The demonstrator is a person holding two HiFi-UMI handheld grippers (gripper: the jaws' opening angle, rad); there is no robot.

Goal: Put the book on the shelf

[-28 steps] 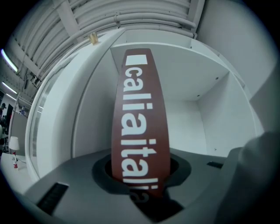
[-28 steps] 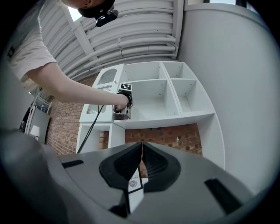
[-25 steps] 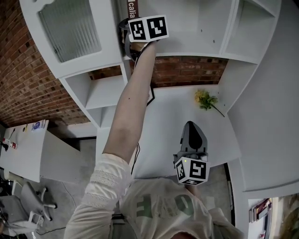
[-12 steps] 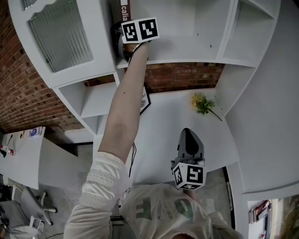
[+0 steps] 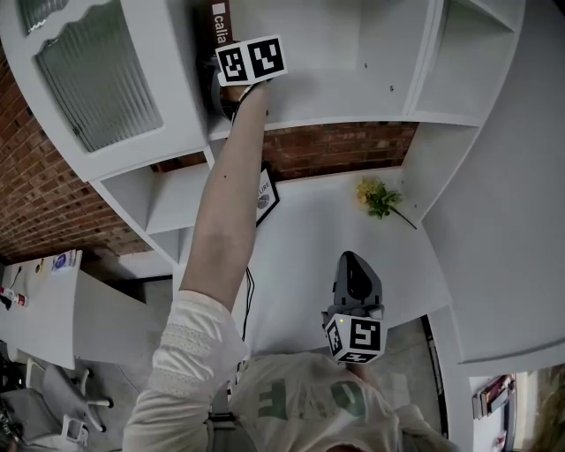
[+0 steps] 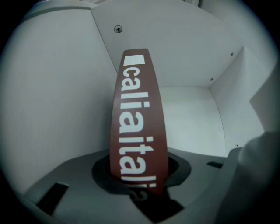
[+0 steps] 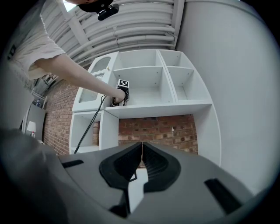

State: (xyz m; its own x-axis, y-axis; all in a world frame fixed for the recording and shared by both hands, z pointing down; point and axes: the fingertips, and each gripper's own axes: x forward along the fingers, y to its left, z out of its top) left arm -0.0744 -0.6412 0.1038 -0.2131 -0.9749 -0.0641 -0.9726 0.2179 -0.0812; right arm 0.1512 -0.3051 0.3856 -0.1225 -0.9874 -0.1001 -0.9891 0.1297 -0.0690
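A dark red book [image 6: 138,118] with white lettering on its spine stands upright in the white shelf [image 6: 188,113], close to the compartment's left wall. My left gripper [image 6: 140,183] is shut on the book's lower end. In the head view the left gripper [image 5: 222,71] reaches up into that compartment at arm's length, with the book [image 5: 219,26] above its marker cube. My right gripper [image 5: 353,263] hangs low over the white desk, shut and empty. Seen from the right gripper view, the right gripper [image 7: 141,151] has its jaws together, and the shelf [image 7: 153,109] rises ahead.
A cabinet door with ribbed glass [image 5: 97,79] is left of the compartment. On the desk [image 5: 318,247] lie a yellow flower [image 5: 380,196] and a small framed picture [image 5: 265,196]. A brick wall [image 5: 344,146] backs the desk. More open compartments [image 5: 459,62] lie to the right.
The left gripper and book have drifted a little left and up in the head view, and more of the spine shows. The right gripper has hardly moved.
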